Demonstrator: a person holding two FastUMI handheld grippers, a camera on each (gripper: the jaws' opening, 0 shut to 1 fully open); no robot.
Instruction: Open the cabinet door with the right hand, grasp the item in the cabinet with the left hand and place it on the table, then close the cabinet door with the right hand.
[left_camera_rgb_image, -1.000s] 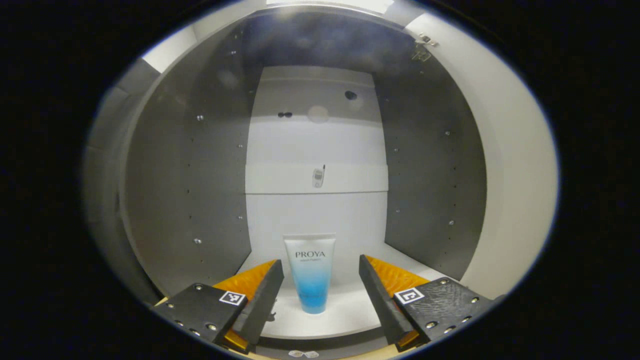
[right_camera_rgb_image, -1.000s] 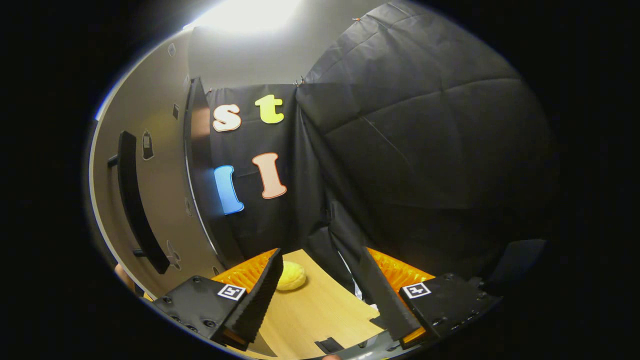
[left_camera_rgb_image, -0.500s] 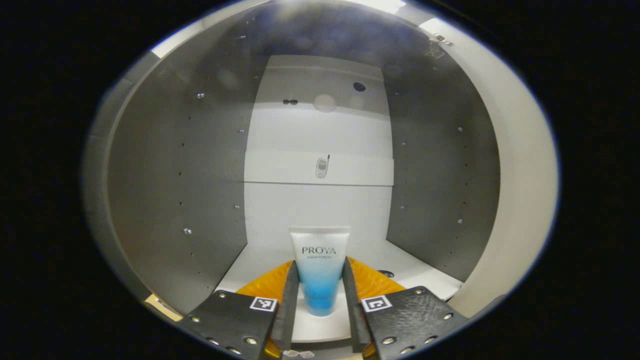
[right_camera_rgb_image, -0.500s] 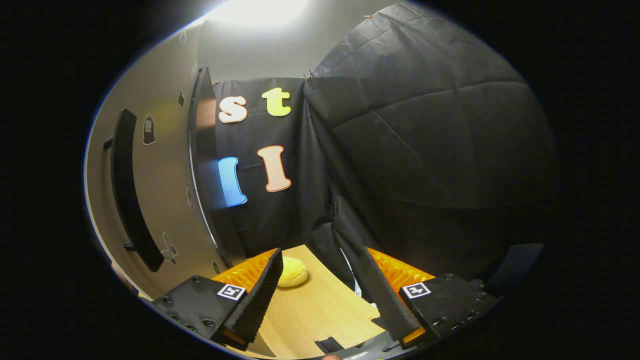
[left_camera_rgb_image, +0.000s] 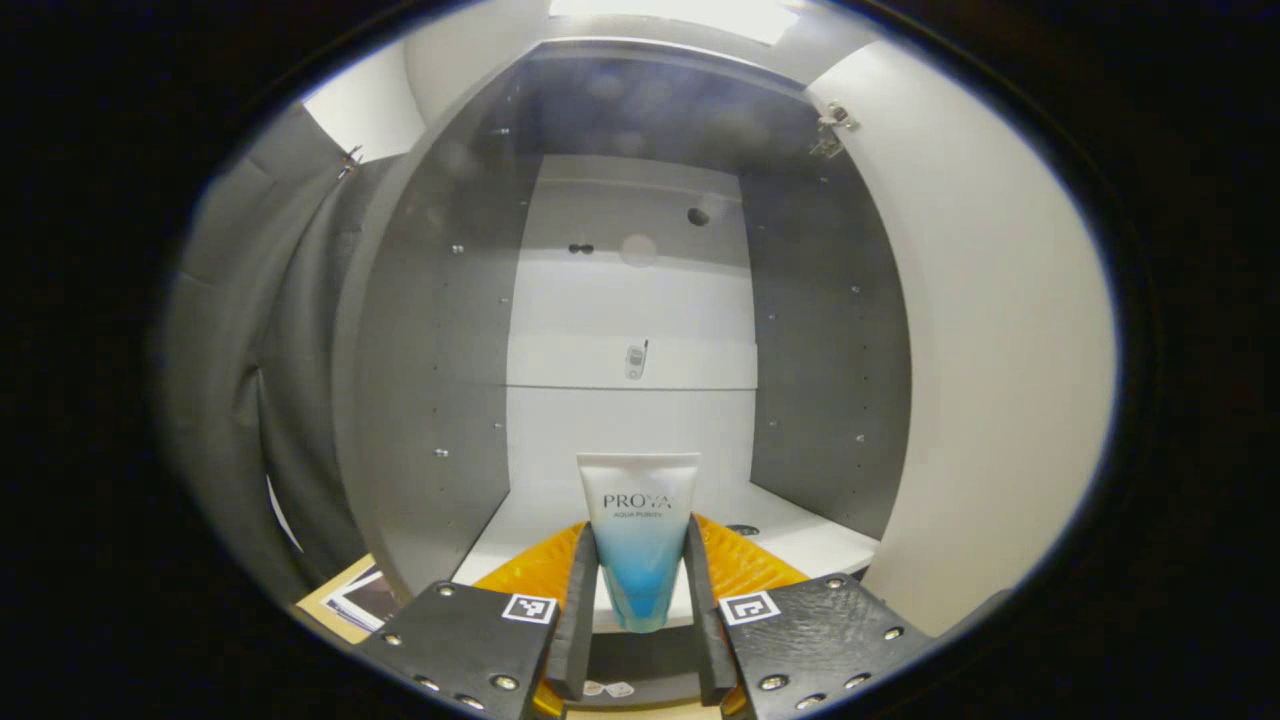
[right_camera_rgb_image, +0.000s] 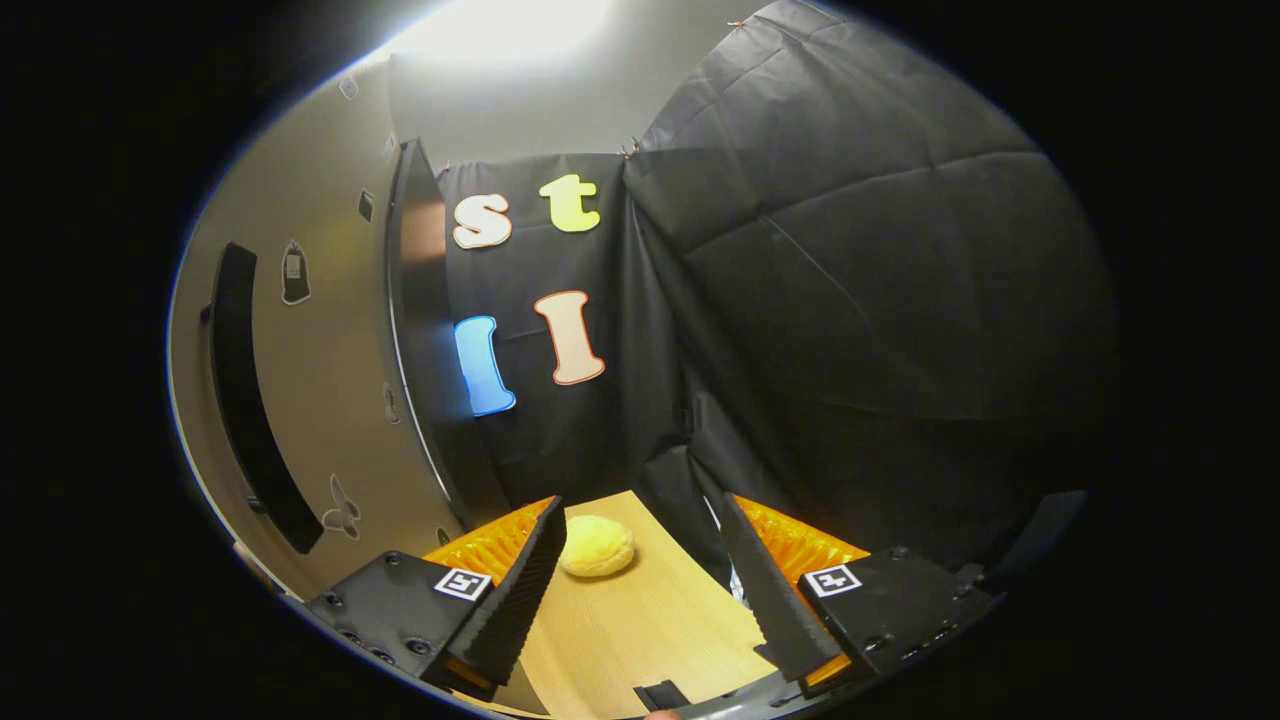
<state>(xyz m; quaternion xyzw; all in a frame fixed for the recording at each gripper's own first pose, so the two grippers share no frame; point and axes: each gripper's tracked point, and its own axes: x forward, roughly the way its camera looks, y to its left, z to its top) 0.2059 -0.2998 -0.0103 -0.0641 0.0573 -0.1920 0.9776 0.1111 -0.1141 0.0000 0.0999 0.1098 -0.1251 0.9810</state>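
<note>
— Where's the tube?
— The tube (left_camera_rgb_image: 638, 540) stands upright, cap down, at the front edge of the cabinet (left_camera_rgb_image: 630, 400) floor, with the left gripper (left_camera_rgb_image: 638, 625) clamped on both its sides.
— And the right gripper (right_camera_rgb_image: 640, 600)?
— Fingers spread apart, holding nothing, above the table (right_camera_rgb_image: 640, 640) near a yellow bun (right_camera_rgb_image: 597, 552), beside the open door (right_camera_rgb_image: 300, 400).

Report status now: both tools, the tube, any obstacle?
Left tool shut on tube, at cabinet mouth. Right tool open, idle. No obstacle seen.
</note>
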